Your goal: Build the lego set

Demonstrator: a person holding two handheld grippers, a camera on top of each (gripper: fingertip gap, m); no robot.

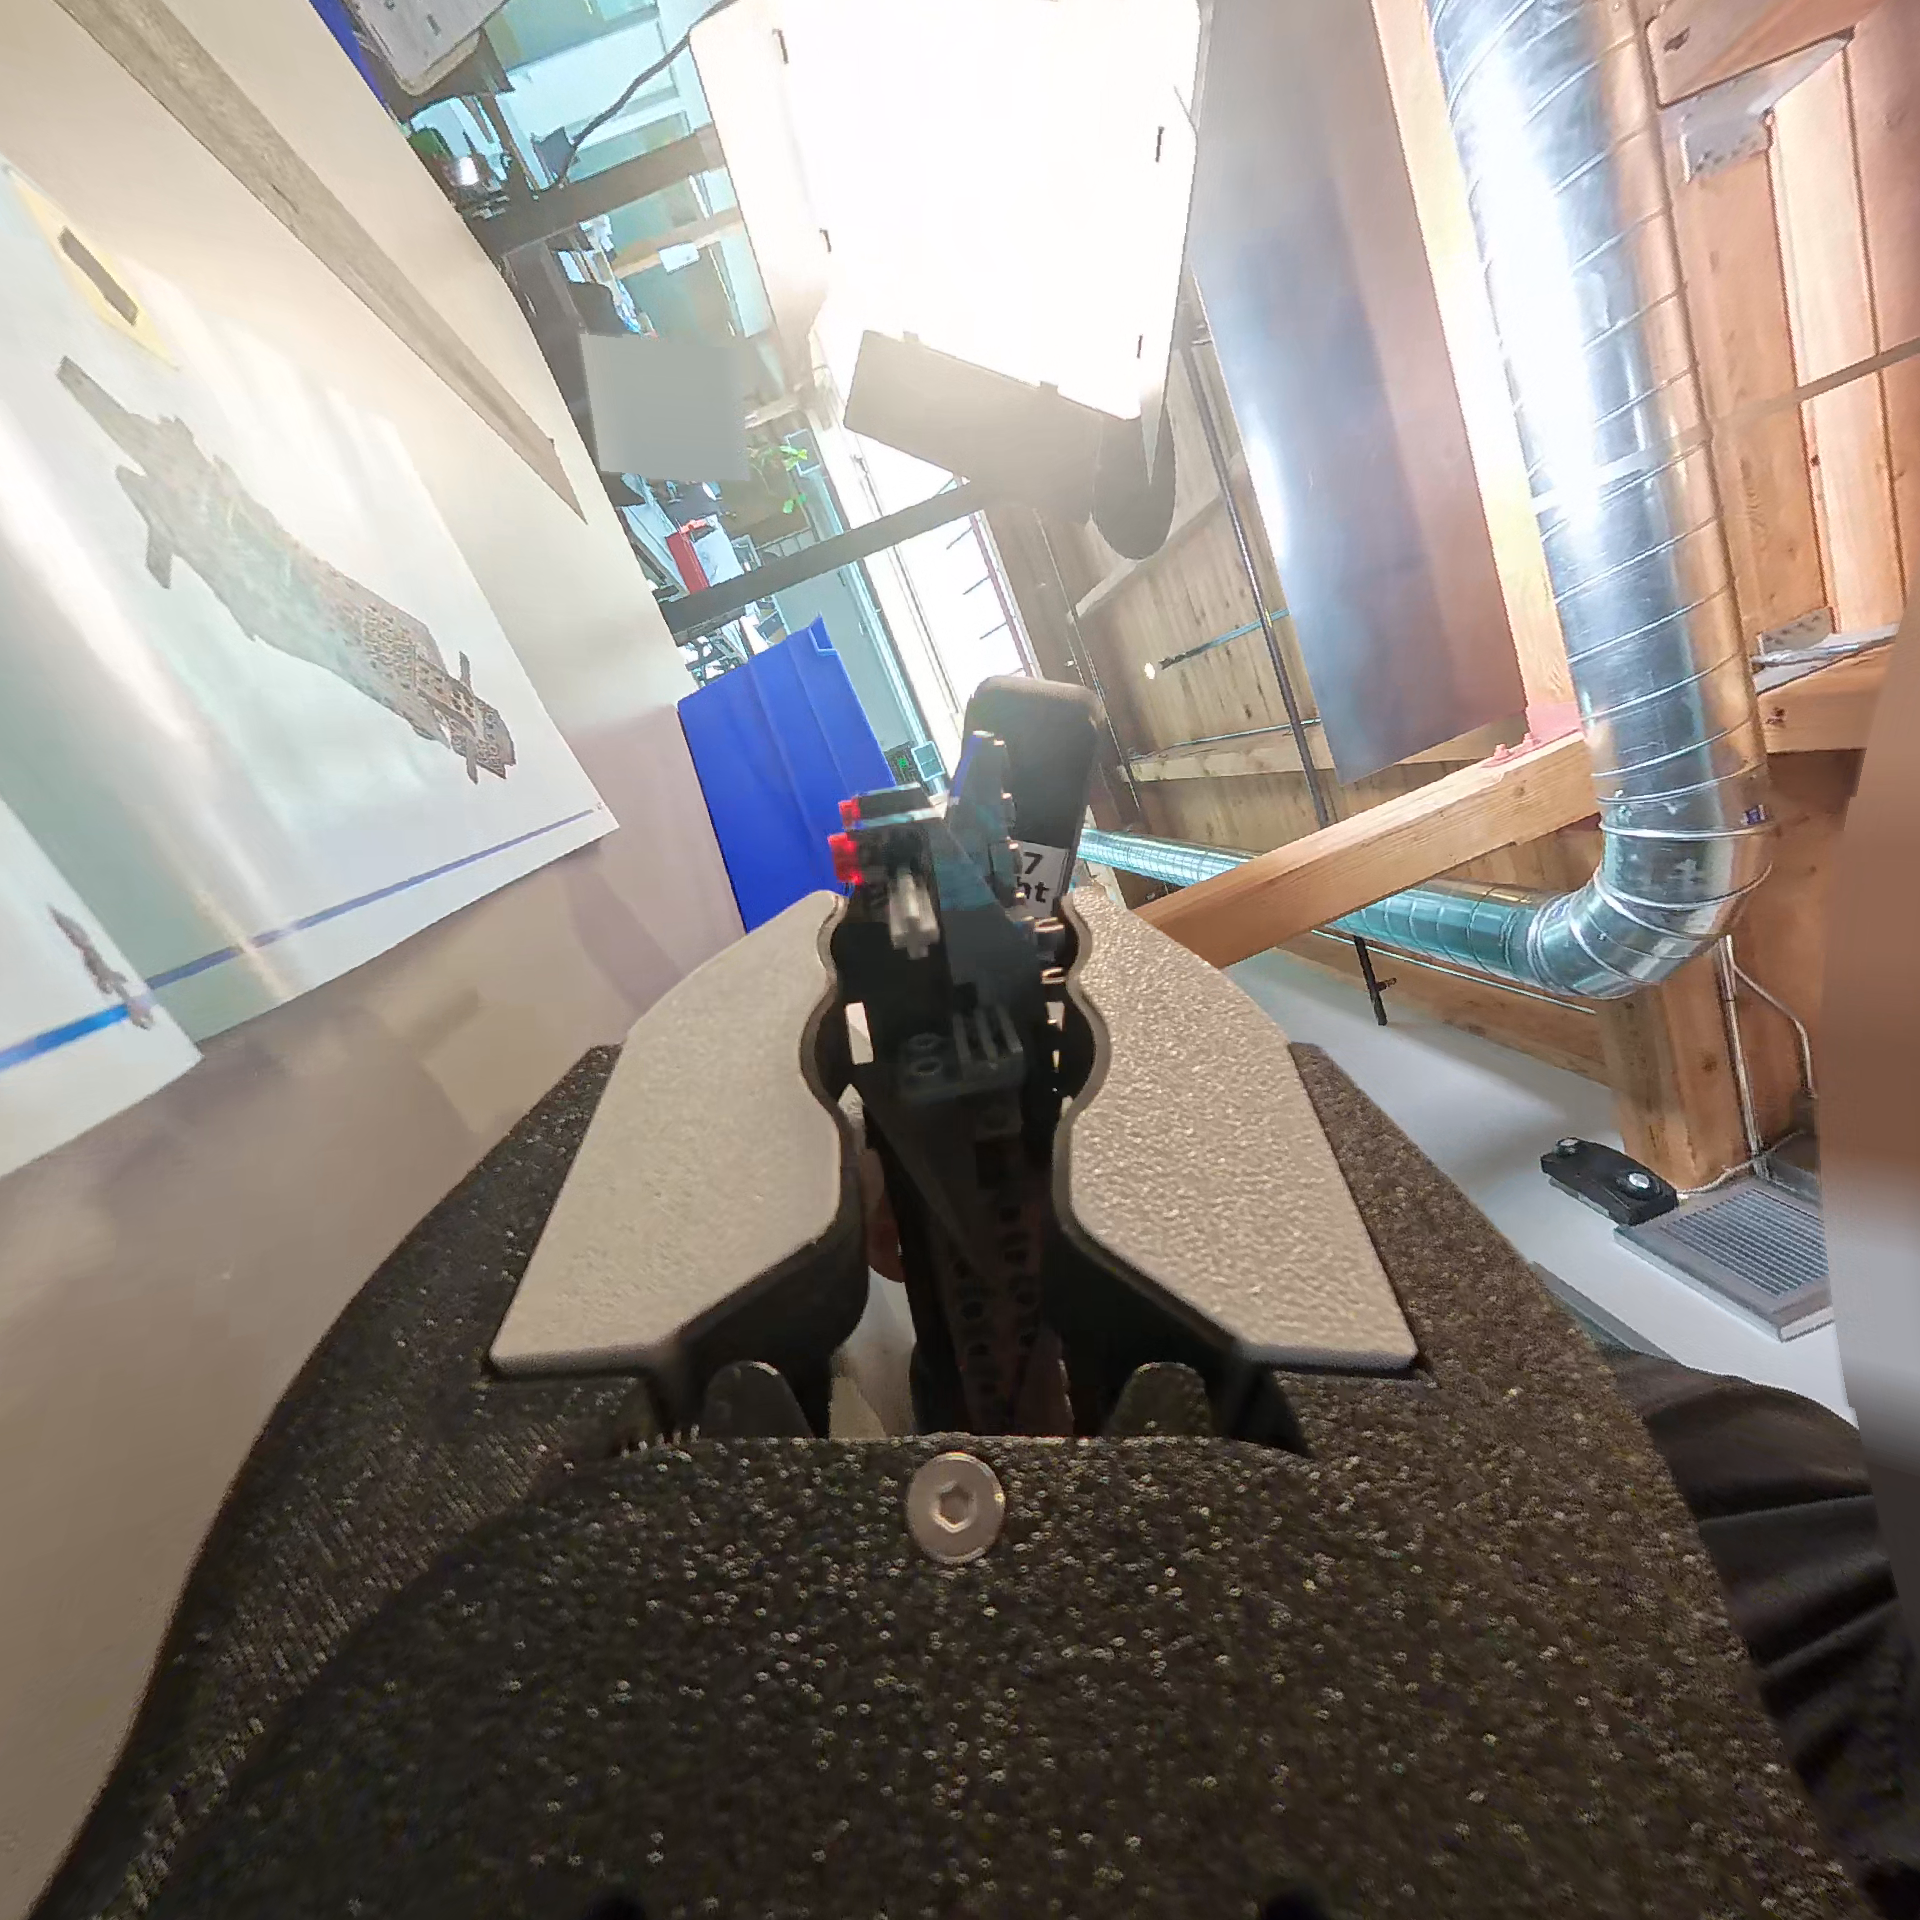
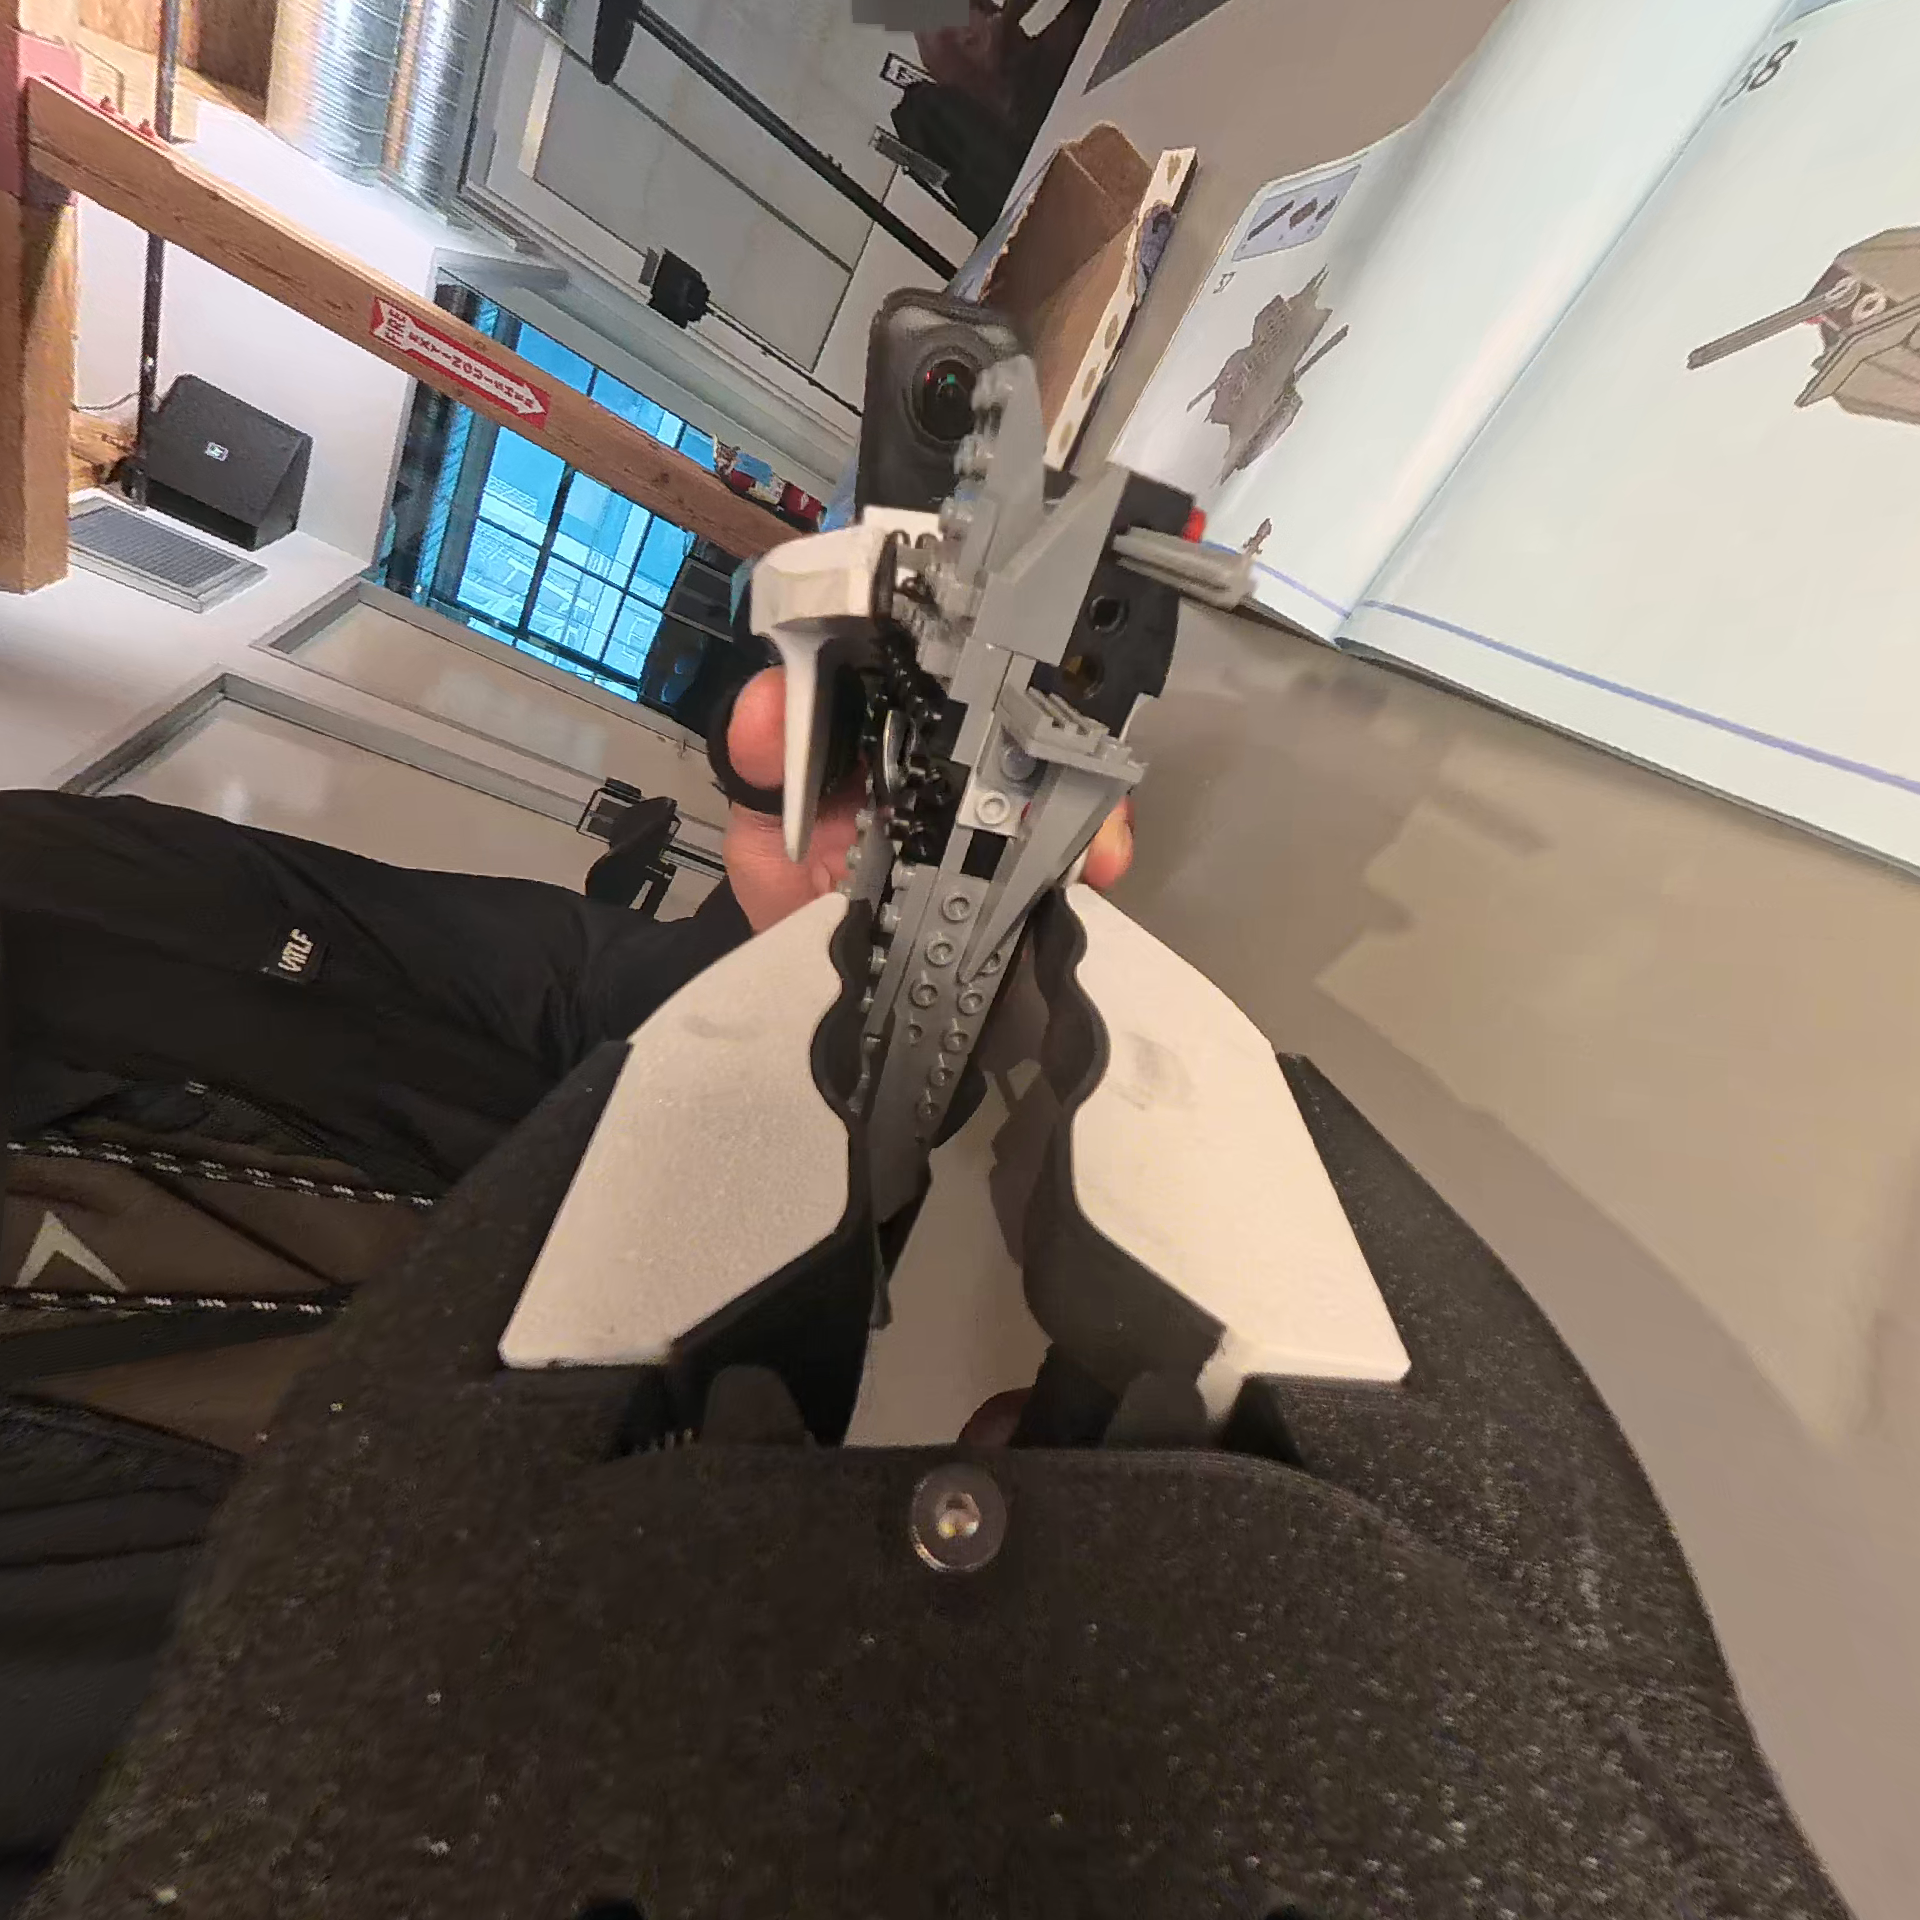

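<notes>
A grey and black brick model (image 2: 997,665), long and pointed with small red parts, hangs in the air between both grippers. My right gripper (image 2: 951,935) is shut on its narrow studded end, with both pads against it. My left gripper (image 1: 951,935) is shut on the other end of the model (image 1: 966,997), which looks dark against the light. In the right wrist view one white finger (image 2: 805,644) of the left gripper and its camera body (image 2: 925,395) show behind the model, with a hand (image 2: 769,821). The right gripper's black body (image 1: 1039,769) shows beyond the model.
An open instruction booklet (image 2: 1558,364) lies on the grey table (image 2: 1455,987); it also shows in the left wrist view (image 1: 260,623). A blue bin (image 1: 779,769) and a cardboard box (image 2: 1081,260) stand behind. A person's black sleeve (image 2: 312,935) is at the left. Tip to tip, the grippers are about 5 cm apart.
</notes>
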